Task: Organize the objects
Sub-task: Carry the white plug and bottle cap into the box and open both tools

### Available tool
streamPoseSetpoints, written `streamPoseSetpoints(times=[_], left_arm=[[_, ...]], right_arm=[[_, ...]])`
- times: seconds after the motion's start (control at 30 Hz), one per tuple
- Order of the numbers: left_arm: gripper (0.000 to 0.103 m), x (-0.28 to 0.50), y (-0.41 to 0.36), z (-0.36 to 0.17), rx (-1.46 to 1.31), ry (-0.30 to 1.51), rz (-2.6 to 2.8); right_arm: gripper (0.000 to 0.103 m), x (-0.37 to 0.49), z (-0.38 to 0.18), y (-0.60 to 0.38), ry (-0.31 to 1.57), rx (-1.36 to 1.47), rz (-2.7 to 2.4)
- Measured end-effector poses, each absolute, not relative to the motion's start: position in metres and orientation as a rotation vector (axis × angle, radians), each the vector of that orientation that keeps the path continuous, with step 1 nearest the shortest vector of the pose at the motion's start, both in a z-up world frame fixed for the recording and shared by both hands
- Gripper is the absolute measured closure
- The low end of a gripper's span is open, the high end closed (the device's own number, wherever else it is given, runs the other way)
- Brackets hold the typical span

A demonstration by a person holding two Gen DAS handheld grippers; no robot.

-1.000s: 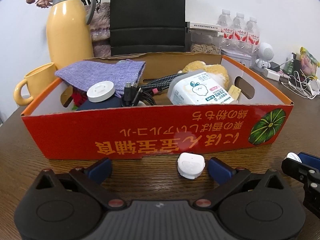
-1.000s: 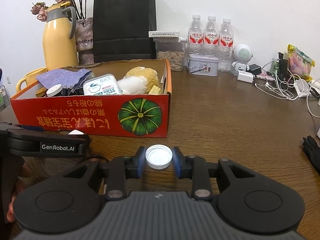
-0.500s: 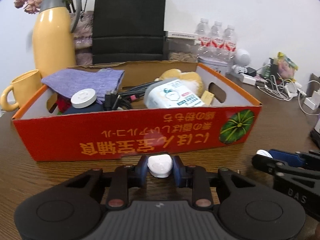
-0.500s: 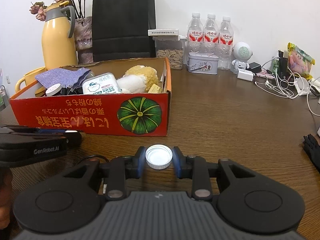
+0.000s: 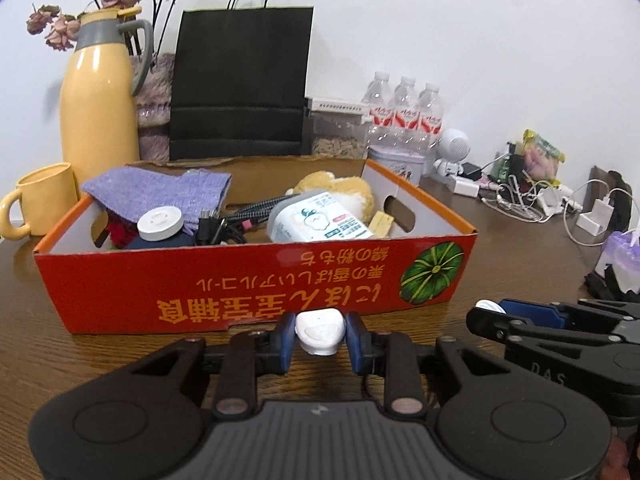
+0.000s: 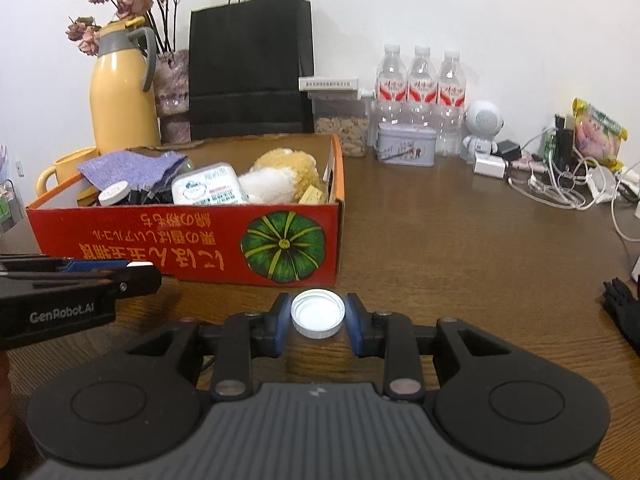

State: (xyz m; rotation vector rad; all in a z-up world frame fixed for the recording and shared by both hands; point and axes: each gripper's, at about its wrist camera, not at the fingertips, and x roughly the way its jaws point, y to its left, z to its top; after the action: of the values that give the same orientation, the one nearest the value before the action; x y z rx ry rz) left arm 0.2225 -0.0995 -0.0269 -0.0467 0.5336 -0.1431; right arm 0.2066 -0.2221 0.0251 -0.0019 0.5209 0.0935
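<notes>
Your left gripper point(image 5: 320, 332), clamped on the small white device point(image 5: 320, 330), and your right gripper point(image 6: 318, 318), gripping the white bottle cap point(image 6: 318, 313), both sit low-centre in frame, the red box point(image 5: 256, 280) directly above-ahead.

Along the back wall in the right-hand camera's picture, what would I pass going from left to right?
Yellow thermos jug → black paper bag → three water bottles → small white robot figure → snack packet.
</notes>
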Motion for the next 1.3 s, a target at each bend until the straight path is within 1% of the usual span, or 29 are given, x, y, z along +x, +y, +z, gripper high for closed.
streamPoseSetpoints(times=[0.23,0.7,1.07,1.3], left_arm=[[0.078,0.203,-0.09,-0.02,-0.069,0.489,-0.138],[0.078,0.17,-0.058,0.004,-0.067,0.402,-0.087],[0.078,0.184,-0.03,0.036,-0.065,0.321,-0.037],[0.078,0.205,-0.025,0.051,-0.057,0.307,-0.03]], right_arm=[[0.073,0.191,0.029,-0.217,0.469,0.014,0.111],[0.073,0.17,0.053,-0.17,0.381,0.011,0.224],[0.073,0.194,0.079,-0.143,0.335,0.016,0.254],[0.073,0.22,0.096,-0.133,0.305,0.013,0.241]])
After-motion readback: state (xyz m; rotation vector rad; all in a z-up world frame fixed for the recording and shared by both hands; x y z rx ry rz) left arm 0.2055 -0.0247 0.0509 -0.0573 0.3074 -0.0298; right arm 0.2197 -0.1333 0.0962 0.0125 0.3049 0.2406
